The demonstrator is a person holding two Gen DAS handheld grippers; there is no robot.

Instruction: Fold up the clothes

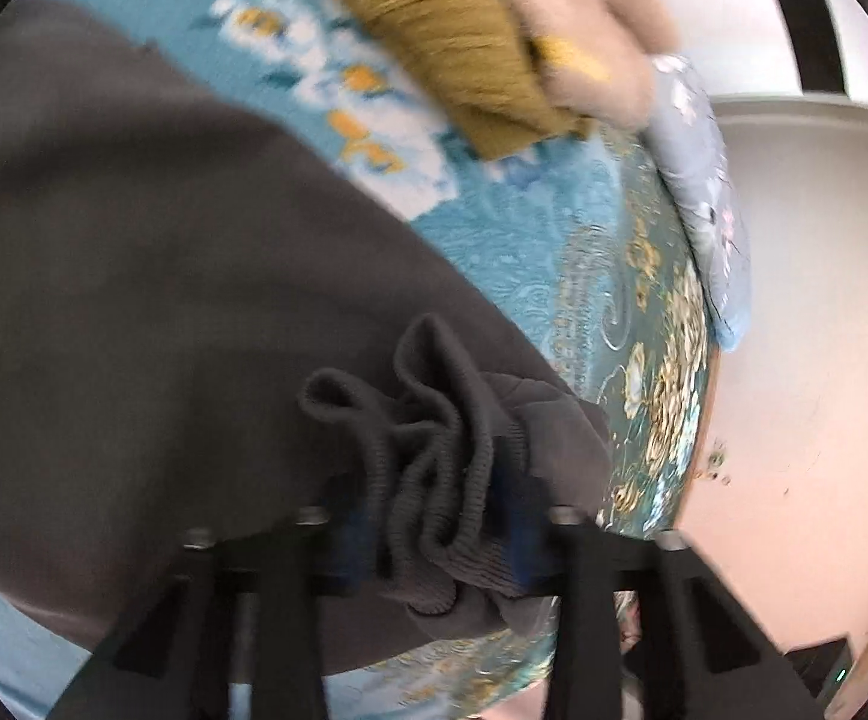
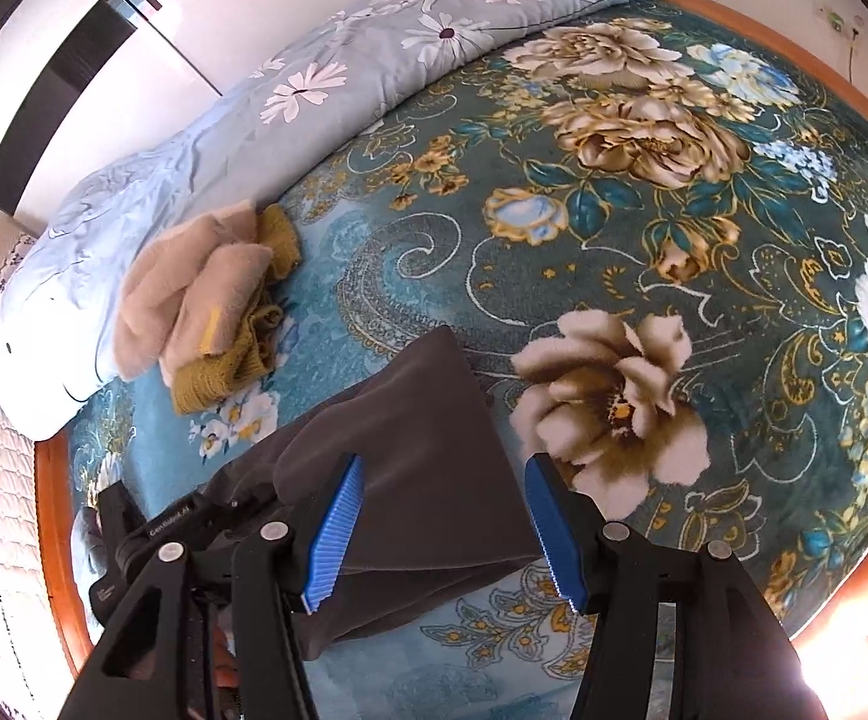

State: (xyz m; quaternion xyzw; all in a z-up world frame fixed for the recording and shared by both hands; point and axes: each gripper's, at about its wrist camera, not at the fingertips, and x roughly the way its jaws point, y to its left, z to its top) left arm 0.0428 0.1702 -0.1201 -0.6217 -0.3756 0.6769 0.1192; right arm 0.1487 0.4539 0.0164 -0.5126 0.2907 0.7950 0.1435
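My left tongs (image 1: 434,516) pinch the dark garment's ribbed cuff (image 1: 428,450) for folding; my right tongs (image 2: 443,531) hang agape over its edge.

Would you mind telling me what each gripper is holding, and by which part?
The left gripper pinches the dark grey garment by its bunched ribbed hem. The right gripper is open above the garment, holding nothing.

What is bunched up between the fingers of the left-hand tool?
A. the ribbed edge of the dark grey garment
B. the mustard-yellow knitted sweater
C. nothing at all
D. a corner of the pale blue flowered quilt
A: in the left wrist view the left gripper pinches the crumpled ribbed hem of the dark grey garment, while the mustard-yellow knitted sweater lies apart on the floral bedspread.
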